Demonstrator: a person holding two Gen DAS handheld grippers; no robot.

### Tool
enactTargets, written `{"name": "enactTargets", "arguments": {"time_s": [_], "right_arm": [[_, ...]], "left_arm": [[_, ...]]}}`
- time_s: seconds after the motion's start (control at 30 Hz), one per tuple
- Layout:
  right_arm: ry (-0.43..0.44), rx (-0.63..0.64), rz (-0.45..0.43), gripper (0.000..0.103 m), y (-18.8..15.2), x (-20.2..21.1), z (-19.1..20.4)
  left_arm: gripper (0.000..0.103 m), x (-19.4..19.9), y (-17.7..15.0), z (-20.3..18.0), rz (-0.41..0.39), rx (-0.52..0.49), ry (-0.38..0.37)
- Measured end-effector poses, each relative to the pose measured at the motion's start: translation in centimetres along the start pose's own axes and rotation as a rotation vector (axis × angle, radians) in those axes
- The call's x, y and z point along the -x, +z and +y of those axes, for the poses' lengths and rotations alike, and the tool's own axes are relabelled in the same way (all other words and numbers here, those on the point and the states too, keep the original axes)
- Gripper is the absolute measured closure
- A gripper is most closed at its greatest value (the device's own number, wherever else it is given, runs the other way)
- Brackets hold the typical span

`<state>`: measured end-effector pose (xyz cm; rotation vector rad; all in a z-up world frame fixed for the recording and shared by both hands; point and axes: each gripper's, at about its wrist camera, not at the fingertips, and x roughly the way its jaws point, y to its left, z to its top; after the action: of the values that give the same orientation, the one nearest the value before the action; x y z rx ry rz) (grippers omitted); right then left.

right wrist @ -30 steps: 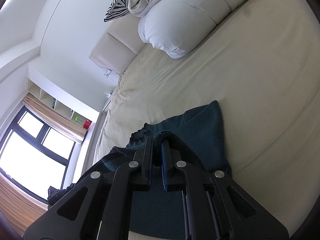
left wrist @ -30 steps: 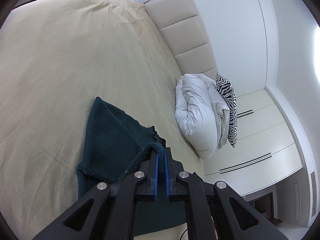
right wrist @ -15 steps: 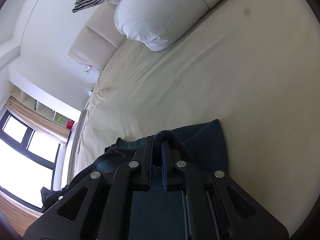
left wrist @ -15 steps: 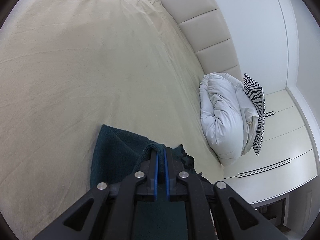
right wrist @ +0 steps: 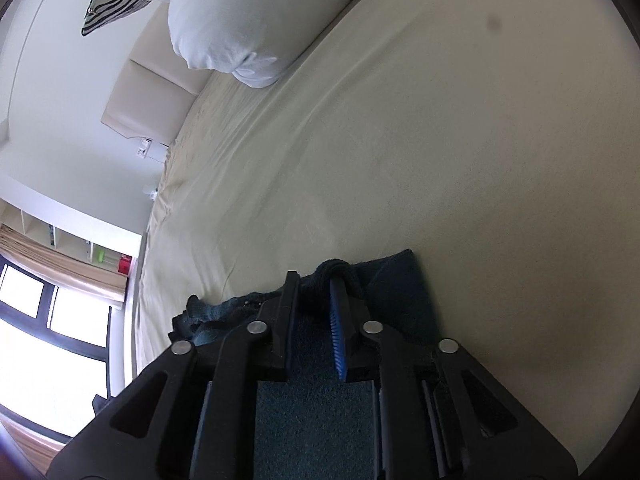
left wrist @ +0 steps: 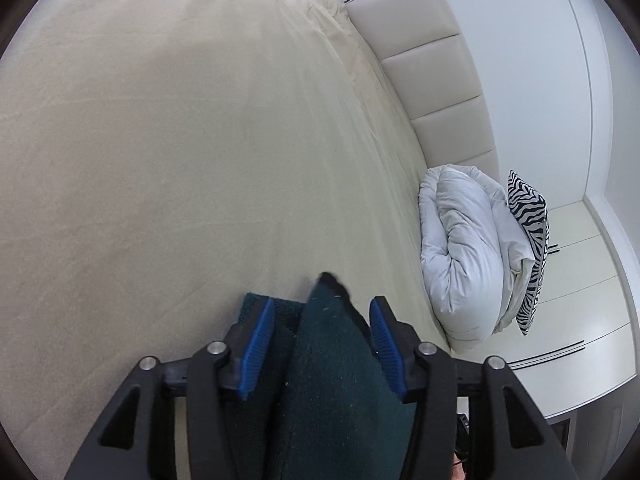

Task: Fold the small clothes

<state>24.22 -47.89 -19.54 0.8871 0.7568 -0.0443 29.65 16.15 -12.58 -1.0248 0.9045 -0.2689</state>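
A dark teal knitted garment lies on the beige bed sheet, folded over itself. My left gripper is opening. A ridge of the garment stands between its blue pads and neither pad presses on it. In the right wrist view the same garment spreads under my right gripper, whose jaws are also opening. A rolled edge of the garment hangs over the tip of its right finger, and the pads stand apart. Both grippers are low over the sheet.
A rolled white duvet and a zebra-print pillow lie by the padded headboard. White wardrobe doors stand beyond the bed. The right wrist view has a bright window with a curtain at the lower left.
Both grippers carried the pinched garment edge down and forward over the rest of the garment, close to the sheet. Both then went from shut to apart, letting go of the cloth.
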Motion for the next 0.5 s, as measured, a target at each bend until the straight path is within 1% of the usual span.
{"name": "enactTargets", "arguments": {"time_s": [0.03, 0.07, 0.1, 0.17, 0.23, 0.4, 0.5], "right_arm": [[0.010, 0.000, -0.021, 0.063, -0.1, 0.5, 0.1], [-0.005, 0.000, -0.044, 0.050, 0.1, 0.9, 0.2], [-0.033, -0.001, -0.077, 0.040, 0.1, 1.4, 0.3], [-0.048, 0.004, -0.095, 0.040, 0.3, 2.1, 0.4], [-0.082, 0.031, -0.080, 0.040, 0.0, 2.6, 0.7], [-0.168, 0.209, -0.052, 0.040, -2.8, 5.1, 2.4], [-0.193, 0.288, -0.044, 0.041, -4.7, 6.7, 2.8]], "left_arm": [[0.049, 0.4, 0.0, -0.1, -0.005, -0.004, 0.001], [0.049, 0.8, -0.1, -0.3, -0.009, -0.011, 0.001], [0.049, 1.2, -0.3, -0.5, -0.012, -0.023, 0.001], [0.049, 2.0, -1.0, -1.2, -0.015, -0.057, 0.001], [0.049, 2.7, -2.1, -2.1, -0.019, -0.103, 0.015], [0.049, 4.5, -5.8, -3.0, -0.004, -0.216, 0.058], [0.049, 5.1, -7.8, -2.6, 0.022, -0.269, 0.088]]}}
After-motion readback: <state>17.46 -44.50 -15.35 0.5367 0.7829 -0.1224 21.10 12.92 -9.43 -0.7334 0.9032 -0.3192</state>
